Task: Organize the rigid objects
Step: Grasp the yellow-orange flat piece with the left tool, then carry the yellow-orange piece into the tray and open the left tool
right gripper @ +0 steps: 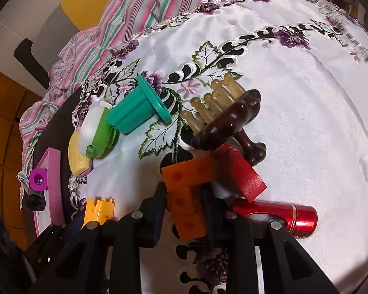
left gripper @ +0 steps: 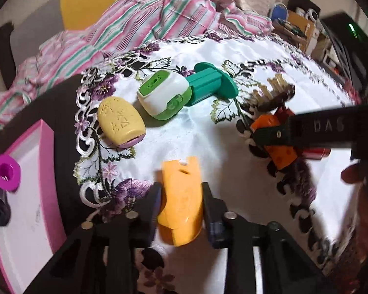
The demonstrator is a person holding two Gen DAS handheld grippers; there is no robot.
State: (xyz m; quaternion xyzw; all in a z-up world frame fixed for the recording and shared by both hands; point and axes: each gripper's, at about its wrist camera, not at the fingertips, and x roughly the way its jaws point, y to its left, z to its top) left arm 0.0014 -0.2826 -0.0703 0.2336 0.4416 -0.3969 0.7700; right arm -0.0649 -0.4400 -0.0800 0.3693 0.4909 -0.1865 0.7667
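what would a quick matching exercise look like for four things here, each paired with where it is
Things:
1. yellow-orange piece
2. orange block piece
3. purple cap
4. teal flanged piece

Places:
A. in the pink tray
B. between the right tongs
C. lying beside the green-and-white case
D. between the left tongs

Pairs: 1-D, 2-B, 3-A, 4-C

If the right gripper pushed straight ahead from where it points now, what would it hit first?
The right gripper is already around the orange block piece. Straight on, that piece would likely push into the red block and then the wooden comb behind it, though depth is uncertain.
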